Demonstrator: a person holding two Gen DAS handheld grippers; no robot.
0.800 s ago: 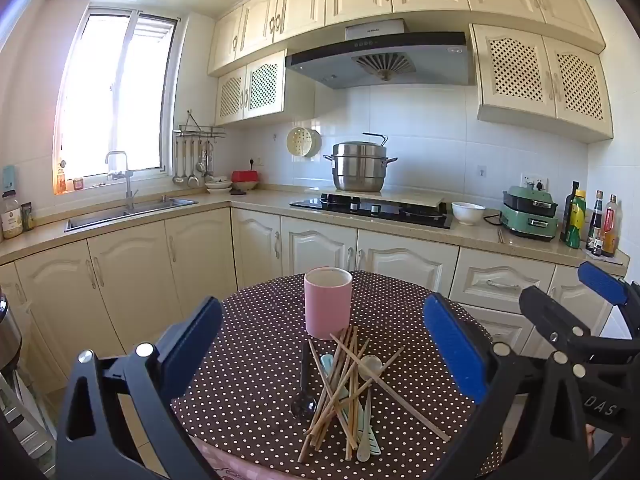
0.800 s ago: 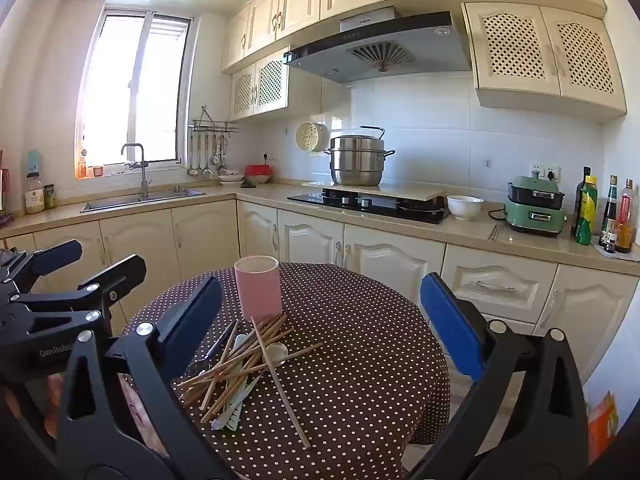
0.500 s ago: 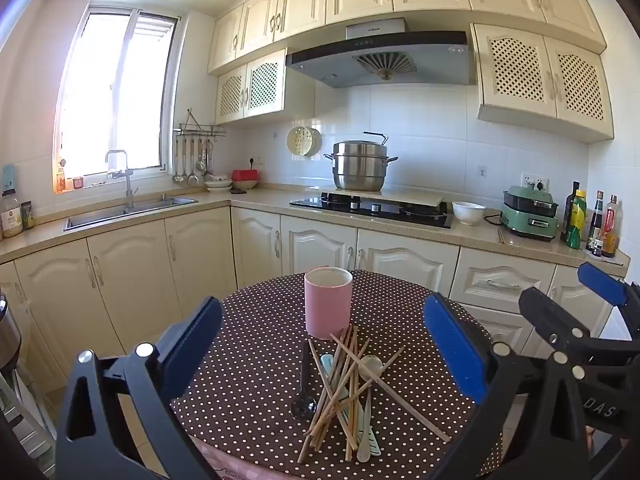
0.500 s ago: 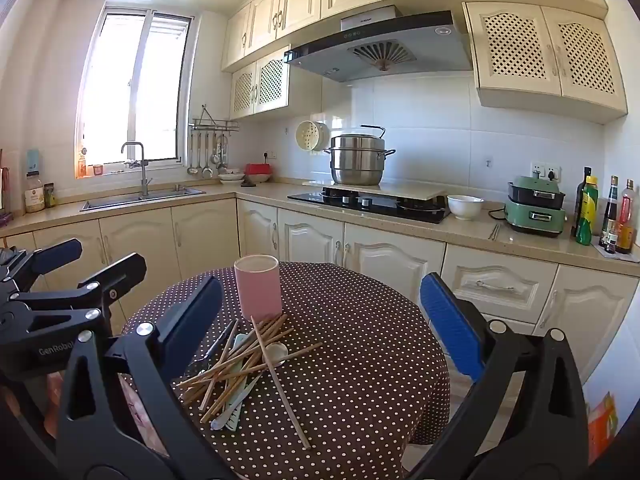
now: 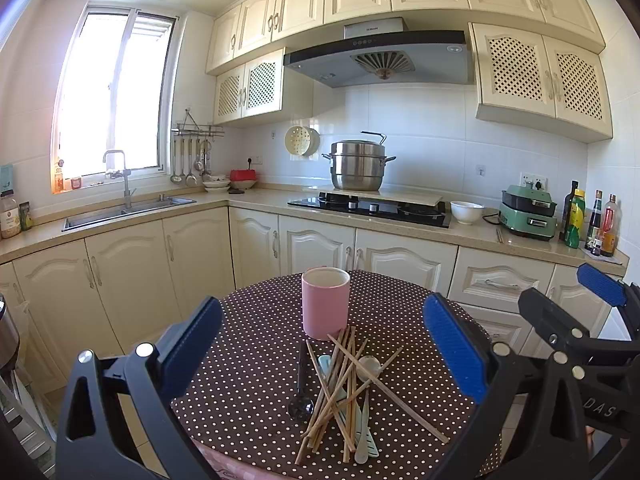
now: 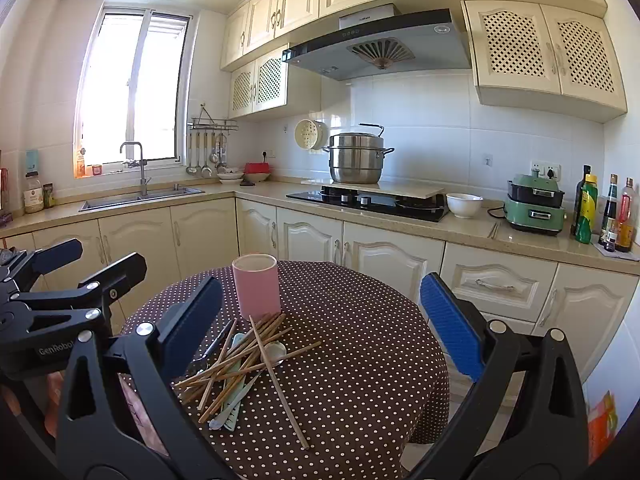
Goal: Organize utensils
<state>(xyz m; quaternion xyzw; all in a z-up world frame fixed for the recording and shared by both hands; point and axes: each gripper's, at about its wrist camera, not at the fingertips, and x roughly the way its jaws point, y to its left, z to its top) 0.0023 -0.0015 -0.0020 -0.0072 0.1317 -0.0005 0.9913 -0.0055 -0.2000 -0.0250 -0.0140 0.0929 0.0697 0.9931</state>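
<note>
Hovering above the near edge of the round table in its brown white-dotted cloth [image 5: 248, 360], the left gripper [image 5: 324, 344] points level toward the kitchen counter, its 2 blue-padded fingers [image 5: 192, 344] spread wide at the lower left and lower right of its own view, with nothing between them. The right gripper [image 6: 324, 336] sits in the same pose, its fingers [image 6: 448, 324] equally wide apart and holding nothing. Each tool shows in the other's camera: the right gripper at the right edge of the left wrist view [image 5: 568, 320], the left gripper at the left edge of the right wrist view [image 6: 80, 276], both with jaws parted.

At the centre of the left wrist view a pink cylindrical ceramic cup [image 5: 325, 303] stands upright on the cloth. Just below it in the frame lies a crossed heap of wooden chopsticks [image 5: 344, 388], the top ends of several reaching the cup's base. Mixed into the heap are a black spoon [image 5: 301, 388] at its left side, a white ceramic spoon [image 5: 366, 376] and a pale mint-green plastic utensil [image 5: 338, 384] under the sticks. In the right wrist view the same cup [image 6: 256, 286] and heap [image 6: 240, 360] sit left of centre, near that gripper's left finger.
</note>
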